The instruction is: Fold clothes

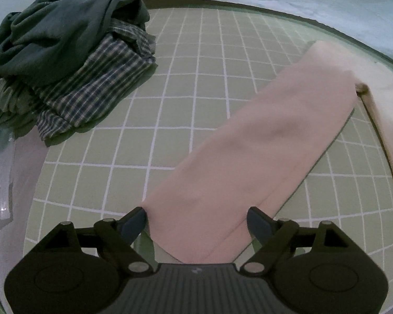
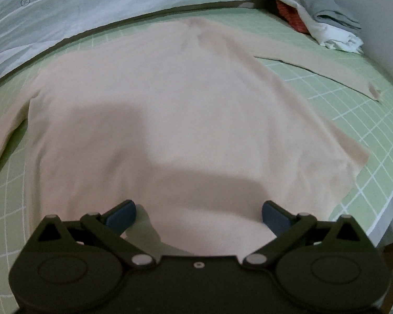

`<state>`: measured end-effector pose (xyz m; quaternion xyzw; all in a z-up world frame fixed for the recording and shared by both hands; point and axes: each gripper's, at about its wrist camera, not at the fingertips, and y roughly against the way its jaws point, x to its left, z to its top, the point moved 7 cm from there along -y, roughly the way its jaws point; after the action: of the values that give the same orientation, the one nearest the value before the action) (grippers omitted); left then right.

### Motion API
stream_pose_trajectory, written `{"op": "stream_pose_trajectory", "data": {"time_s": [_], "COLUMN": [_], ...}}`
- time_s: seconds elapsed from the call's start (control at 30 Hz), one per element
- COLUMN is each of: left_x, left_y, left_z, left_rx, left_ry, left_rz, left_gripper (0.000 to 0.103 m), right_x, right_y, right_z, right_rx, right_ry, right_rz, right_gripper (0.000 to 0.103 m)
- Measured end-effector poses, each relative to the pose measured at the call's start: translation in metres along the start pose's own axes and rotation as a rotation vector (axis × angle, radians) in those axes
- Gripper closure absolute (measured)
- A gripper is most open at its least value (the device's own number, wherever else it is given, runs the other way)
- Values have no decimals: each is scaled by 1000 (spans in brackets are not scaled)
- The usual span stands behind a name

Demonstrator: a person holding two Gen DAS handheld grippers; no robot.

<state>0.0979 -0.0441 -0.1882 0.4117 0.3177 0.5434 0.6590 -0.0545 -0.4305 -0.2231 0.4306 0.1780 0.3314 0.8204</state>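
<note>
A pale pink long-sleeved top lies flat on a green gridded mat. Its body fills the right wrist view, with one sleeve stretched to the right. In the left wrist view the other sleeve runs diagonally across the mat. My left gripper is open, its jaws straddling the sleeve's cuff end. My right gripper is open over the top's near hem edge, holding nothing.
A heap of unfolded clothes, dark green over a plaid shirt, sits at the mat's far left. Folded white and grey garments are stacked at the far right. A light patterned bedsheet lies behind the mat.
</note>
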Motion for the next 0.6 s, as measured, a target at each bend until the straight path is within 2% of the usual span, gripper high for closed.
{"op": "stream_pose_trajectory", "data": {"time_s": [0.1, 0.2, 0.27, 0.3, 0.37, 0.4, 0.6], "left_x": [-1, -5, -11, -14, -21, -24, -49], "left_y": [0, 3, 6, 6, 7, 7, 15], "left_z": [0, 0, 0, 1, 2, 3, 14], "left_rx": [-8, -27, -41, -43, -46, -44, -52], "left_ry": [6, 11, 8, 10, 24, 36, 126], "left_rz": [-2, -12, -22, -26, -36, -33, -27], "left_gripper": [19, 34, 55, 60, 85, 91, 93], "right_x": [0, 0, -2, -4, -8, -10, -22], "right_y": [0, -1, 0, 0, 1, 2, 4], "right_z": [0, 0, 1, 3, 7, 8, 20], "right_rx": [-2, -4, -3, -1, 2, 3, 13], "right_ry": [-2, -1, 4, 11, 26, 33, 76], "right_rz": [-2, -2, 1, 7, 19, 25, 60], "right_gripper": [0, 0, 0, 0, 0, 0, 1]}}
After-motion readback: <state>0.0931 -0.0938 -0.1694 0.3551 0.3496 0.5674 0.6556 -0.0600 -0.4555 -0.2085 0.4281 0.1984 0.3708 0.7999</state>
